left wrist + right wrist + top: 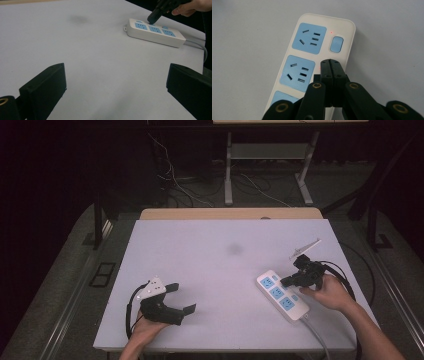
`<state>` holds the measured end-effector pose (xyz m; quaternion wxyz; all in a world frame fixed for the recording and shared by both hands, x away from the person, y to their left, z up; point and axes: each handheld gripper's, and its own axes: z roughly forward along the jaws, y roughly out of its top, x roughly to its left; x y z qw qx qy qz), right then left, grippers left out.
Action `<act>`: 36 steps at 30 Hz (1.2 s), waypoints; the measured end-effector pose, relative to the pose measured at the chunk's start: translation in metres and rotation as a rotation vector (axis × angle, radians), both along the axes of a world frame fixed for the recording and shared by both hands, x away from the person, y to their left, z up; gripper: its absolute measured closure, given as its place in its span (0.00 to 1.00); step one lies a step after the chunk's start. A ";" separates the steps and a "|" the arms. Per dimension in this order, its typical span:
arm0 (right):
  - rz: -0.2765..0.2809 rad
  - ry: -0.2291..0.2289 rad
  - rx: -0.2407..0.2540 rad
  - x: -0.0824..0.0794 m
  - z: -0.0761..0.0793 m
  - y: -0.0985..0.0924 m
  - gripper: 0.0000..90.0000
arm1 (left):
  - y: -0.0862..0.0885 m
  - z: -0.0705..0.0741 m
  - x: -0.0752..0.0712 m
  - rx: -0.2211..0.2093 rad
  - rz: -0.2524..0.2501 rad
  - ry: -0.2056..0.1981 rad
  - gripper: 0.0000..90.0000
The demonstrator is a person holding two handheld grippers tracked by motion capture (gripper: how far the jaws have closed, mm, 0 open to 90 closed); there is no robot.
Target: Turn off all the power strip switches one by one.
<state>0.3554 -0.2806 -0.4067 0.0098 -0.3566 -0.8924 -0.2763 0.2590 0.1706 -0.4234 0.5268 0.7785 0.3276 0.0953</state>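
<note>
While the left gripper [181,299] rests idle near the front-left corner of the white table [210,250], jaws spread wide with nothing between them, all the work is at the right side. A white power strip [283,295] with three blue sockets lies there at an angle, close to the right edge, its grey cable [315,332] running off toward the person.

In the right gripper view the right gripper [330,62] has its jaws pressed flat together, holding nothing — it is being used as a poker. Its tip sits on or just over the strip beside the middle socket [297,73], where that socket's switch would be; I can't tell whether it is actually pressing. The switch [336,44] by the end socket is in plain sight, with a small red light [331,32] glowing next to it, and a faint red glow shows at the tip's left edge too.

My guess — the switching is midway: one button looks handled, the middle one is in hand, the third is left.
</note>
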 end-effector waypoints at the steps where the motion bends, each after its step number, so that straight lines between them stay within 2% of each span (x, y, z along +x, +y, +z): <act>1: -0.006 -0.002 0.005 -0.001 0.000 -0.001 1.00 | 0.000 0.000 0.000 0.000 0.001 0.000 0.01; 11: -0.028 -0.019 -0.003 -0.005 -0.003 0.001 1.00 | 0.002 0.000 0.000 -0.005 0.008 -0.004 0.01; 17: -0.023 -0.059 -0.017 -0.009 -0.002 0.003 1.00 | 0.002 0.001 -0.001 -0.007 0.014 -0.005 0.01; 24: -0.019 -0.065 -0.016 -0.010 -0.002 0.003 1.00 | 0.002 0.000 0.000 -0.005 0.010 -0.002 0.01; 27: -0.006 -0.067 -0.037 -0.010 0.000 0.004 1.00 | 0.002 0.000 0.000 -0.004 0.011 -0.001 0.01; 32: -0.009 -0.046 -0.033 -0.009 0.000 0.000 1.00 | 0.002 -0.001 0.001 -0.003 0.008 0.001 0.01; 35: -0.007 -0.056 -0.032 -0.009 0.003 -0.002 1.00 | 0.001 -0.001 0.002 0.002 0.006 0.003 0.01; 36: -0.009 -0.050 -0.054 -0.009 0.004 -0.001 1.00 | 0.001 -0.001 0.001 0.001 0.005 0.004 0.01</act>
